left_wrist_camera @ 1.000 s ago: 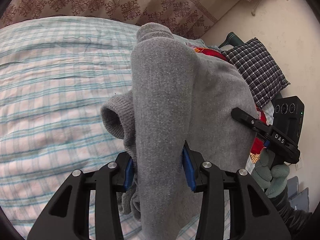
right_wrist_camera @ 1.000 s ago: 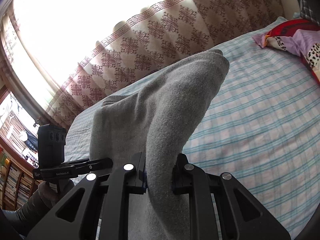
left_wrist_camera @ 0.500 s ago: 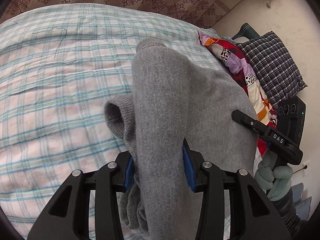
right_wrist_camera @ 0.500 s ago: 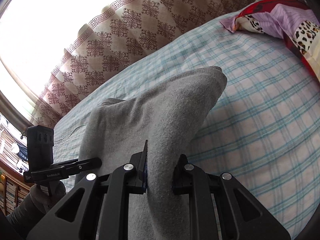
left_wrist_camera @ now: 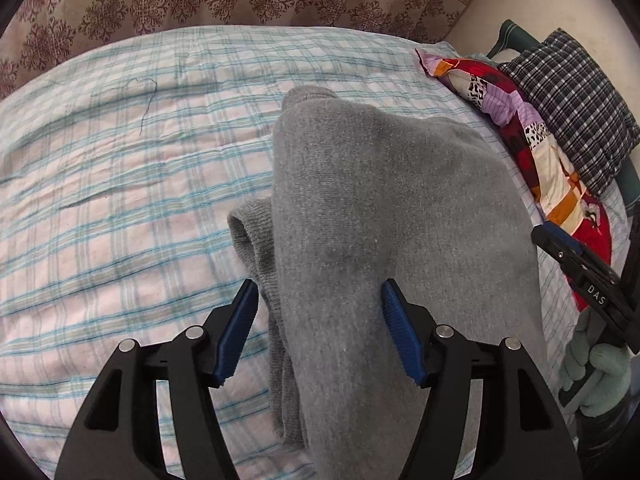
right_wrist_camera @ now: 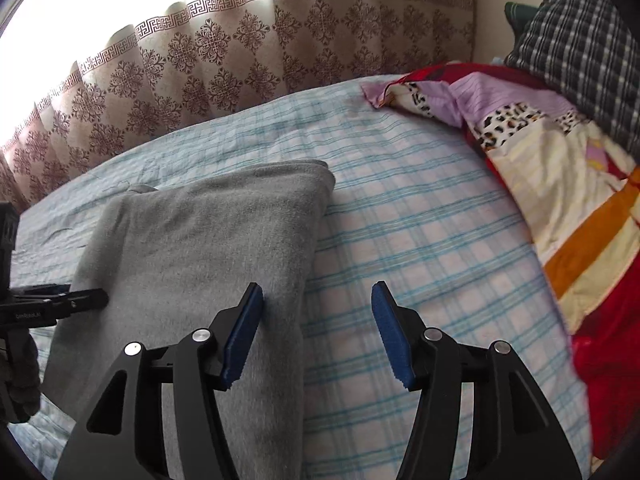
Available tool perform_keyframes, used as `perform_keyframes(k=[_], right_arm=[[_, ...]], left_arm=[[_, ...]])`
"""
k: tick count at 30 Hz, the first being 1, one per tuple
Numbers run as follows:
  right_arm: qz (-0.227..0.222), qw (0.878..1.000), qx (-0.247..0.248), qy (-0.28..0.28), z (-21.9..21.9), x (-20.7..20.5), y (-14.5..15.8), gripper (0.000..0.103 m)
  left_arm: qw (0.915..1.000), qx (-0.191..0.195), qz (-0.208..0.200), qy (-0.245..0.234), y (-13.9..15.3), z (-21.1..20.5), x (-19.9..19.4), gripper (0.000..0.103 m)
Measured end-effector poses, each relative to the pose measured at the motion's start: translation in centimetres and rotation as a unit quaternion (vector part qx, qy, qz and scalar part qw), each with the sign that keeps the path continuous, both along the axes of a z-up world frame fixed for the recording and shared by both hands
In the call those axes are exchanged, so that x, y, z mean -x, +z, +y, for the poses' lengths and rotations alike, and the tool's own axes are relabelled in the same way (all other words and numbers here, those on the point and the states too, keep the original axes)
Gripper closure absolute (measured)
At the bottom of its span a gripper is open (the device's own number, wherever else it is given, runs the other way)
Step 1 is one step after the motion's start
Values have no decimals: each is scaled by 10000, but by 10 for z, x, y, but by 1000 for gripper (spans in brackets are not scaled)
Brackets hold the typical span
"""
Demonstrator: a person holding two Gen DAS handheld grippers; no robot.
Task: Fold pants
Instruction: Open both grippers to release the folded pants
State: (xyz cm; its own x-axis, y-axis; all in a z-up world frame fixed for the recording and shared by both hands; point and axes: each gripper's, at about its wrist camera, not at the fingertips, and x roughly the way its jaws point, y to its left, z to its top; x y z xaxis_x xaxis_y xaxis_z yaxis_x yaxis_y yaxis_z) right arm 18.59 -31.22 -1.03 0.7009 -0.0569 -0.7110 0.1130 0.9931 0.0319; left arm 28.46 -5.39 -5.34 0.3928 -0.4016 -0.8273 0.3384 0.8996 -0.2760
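The grey knit pants (left_wrist_camera: 380,208) lie folded on the plaid bed sheet (left_wrist_camera: 120,168), a ribbed cuff (left_wrist_camera: 244,228) sticking out at the left. My left gripper (left_wrist_camera: 318,328) is open, its blue pads on either side of the pants' near fold, the cloth lying loose between them. In the right wrist view the pants (right_wrist_camera: 200,240) lie flat on the sheet (right_wrist_camera: 420,240). My right gripper (right_wrist_camera: 316,332) is open and empty, its left pad (right_wrist_camera: 244,332) at the pants' right edge. The right gripper also shows at the left view's right edge (left_wrist_camera: 576,264).
A colourful patchwork quilt (right_wrist_camera: 540,168) and a dark checked pillow (right_wrist_camera: 580,52) lie along the bed's right side. A patterned curtain (right_wrist_camera: 240,60) hangs behind the bed. The left gripper (right_wrist_camera: 60,304) shows at the right view's left edge.
Both grippers have opened and let go of the pants, which were held up and now lie flat on the bed. Both cameras have tilted down toward the bed.
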Motion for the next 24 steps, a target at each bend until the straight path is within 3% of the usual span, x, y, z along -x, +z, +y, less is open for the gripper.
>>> perform_keyframes(k=[5,10,15,20,24], right_arm=[[164,9996,228,90,15,15,-7,46],[496,9986,186,-72,14,6,-33,46],[589,9977,330,-57,18,2,-43,41],[469,9987,204,-53,18,19,-25,41],[253,9997,41,37,23,48,-10,28]], left_arm=[[9958,-715,-515,-260,18,-8,34,35],[9891,-1217,-643,-518,12,-18,59,33],[9897,-1256,-561,-407,0,-18,61,29],[9894,-1316,-580,-215,3,-16,64,26],[9883,-1354,-695,-60,12,-16,76,18]])
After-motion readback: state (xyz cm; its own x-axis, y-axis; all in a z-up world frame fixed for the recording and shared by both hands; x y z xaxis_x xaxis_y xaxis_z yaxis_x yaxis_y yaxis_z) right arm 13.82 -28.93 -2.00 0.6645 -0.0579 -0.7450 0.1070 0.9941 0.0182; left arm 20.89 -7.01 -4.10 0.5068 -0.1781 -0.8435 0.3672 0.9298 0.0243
